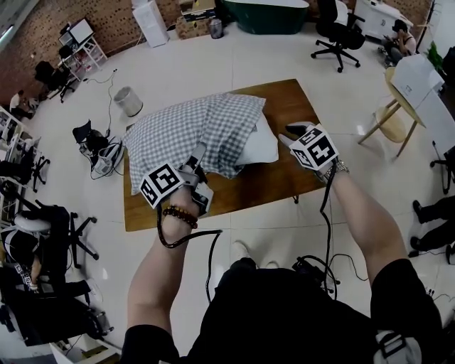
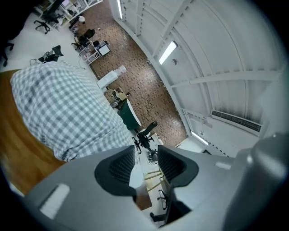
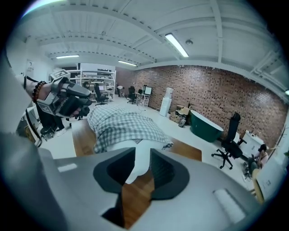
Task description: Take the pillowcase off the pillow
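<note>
A pillow lies on the wooden table [image 1: 284,106] in a grey-and-white checked pillowcase [image 1: 192,128], with the bare white pillow [image 1: 261,142] sticking out of the case's right end. My left gripper [image 1: 197,158] is at the case's near edge. In the left gripper view the left gripper [image 2: 146,158] is open with nothing between its pads, and the checked pillowcase [image 2: 58,103] lies off to its left. My right gripper [image 1: 293,131] hovers just right of the white pillow, apart from it. The right gripper [image 3: 143,164] is open, looking at the pillow [image 3: 135,151] and pillowcase [image 3: 122,122].
The table's near edge [image 1: 234,206] faces me on a white floor. A small bin [image 1: 128,101] and black office chairs [image 1: 338,32] stand beyond, a green tub [image 1: 266,14] at the far wall, and a wooden chair [image 1: 387,121] to the right.
</note>
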The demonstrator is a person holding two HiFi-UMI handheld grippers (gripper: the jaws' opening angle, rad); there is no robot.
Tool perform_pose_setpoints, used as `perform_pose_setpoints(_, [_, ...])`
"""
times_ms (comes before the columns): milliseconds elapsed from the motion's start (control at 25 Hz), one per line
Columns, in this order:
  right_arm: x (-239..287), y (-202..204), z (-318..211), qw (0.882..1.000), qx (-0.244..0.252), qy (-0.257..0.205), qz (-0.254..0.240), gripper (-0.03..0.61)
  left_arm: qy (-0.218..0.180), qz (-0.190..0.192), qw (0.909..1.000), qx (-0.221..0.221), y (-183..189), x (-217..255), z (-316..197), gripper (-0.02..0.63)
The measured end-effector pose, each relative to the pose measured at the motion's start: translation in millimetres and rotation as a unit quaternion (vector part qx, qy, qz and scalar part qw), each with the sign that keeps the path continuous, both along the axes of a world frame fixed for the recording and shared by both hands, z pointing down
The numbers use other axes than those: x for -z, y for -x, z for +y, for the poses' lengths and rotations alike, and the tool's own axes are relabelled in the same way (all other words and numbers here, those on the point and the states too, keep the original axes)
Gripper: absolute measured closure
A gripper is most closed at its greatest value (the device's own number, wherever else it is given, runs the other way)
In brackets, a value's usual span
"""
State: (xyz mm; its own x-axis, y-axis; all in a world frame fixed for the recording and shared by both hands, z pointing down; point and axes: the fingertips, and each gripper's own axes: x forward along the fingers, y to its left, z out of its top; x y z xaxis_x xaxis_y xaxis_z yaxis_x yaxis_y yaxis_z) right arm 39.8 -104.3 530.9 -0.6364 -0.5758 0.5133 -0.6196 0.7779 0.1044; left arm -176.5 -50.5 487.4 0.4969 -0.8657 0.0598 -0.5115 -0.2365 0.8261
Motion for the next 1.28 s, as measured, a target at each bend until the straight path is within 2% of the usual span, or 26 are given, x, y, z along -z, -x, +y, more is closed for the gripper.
perform_pose_setpoints(240, [22, 3, -41, 1.0, -0.015, 0.001, 0.006, 0.477, -0.017, -0.069, 0.9955, -0.063, -9, 52, -51, 0.436])
perform_pose_setpoints(480, [29, 11, -75, 0.999, -0.036, -0.004, 0.025, 0.477, -0.044, -0.134, 0.981, -0.133, -8, 93, -94, 0.42])
perform_pose_setpoints(800, [26, 14, -96, 0.998, -0.049, 0.013, 0.025, 0.462, -0.067, -0.229, 0.9489, -0.206, -21, 117, -136, 0.403])
perform_pose_setpoints(1080, [6, 6, -120, 0.998, -0.042, 0.042, 0.023, 0.437, -0.05, -0.287, 0.9257, -0.241, -26, 110, -179, 0.391])
perform_pose_setpoints(1280, [-12, -8, -159, 0.997, -0.036, 0.067, 0.003, 0.434, -0.036, -0.322, 0.9078, -0.267, -42, 102, -229, 0.382])
